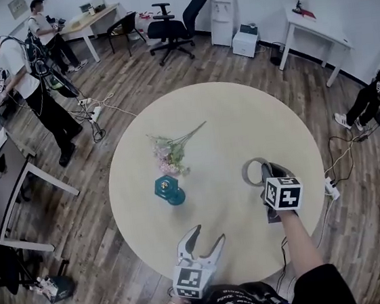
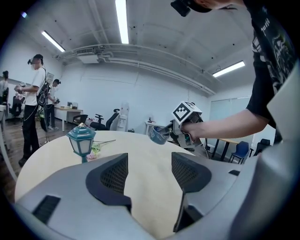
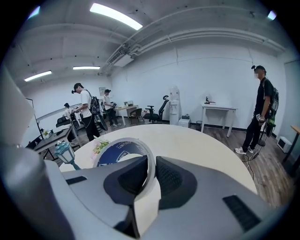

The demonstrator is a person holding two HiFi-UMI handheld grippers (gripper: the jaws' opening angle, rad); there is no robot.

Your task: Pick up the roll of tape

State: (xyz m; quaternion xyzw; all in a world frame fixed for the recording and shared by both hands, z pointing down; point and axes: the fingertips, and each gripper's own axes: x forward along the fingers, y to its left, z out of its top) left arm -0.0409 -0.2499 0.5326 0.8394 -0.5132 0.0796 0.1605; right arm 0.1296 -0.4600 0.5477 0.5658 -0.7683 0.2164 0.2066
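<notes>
Round tan table (image 1: 241,118) sits below. My right gripper (image 3: 151,176) pinches the roll of tape (image 3: 117,149), pale outside, blue inside. My left gripper (image 2: 149,172) is open and empty.

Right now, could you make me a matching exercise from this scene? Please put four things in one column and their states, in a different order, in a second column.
Things:
1. roll of tape
2. lantern
3. flowers
4. left gripper

States:
a. lying flat on the table
b. open, with nothing between its jaws
c. clamped in the right gripper
d. standing upright on the table

Pairs: 1-c; 2-d; 3-a; 4-b
</notes>
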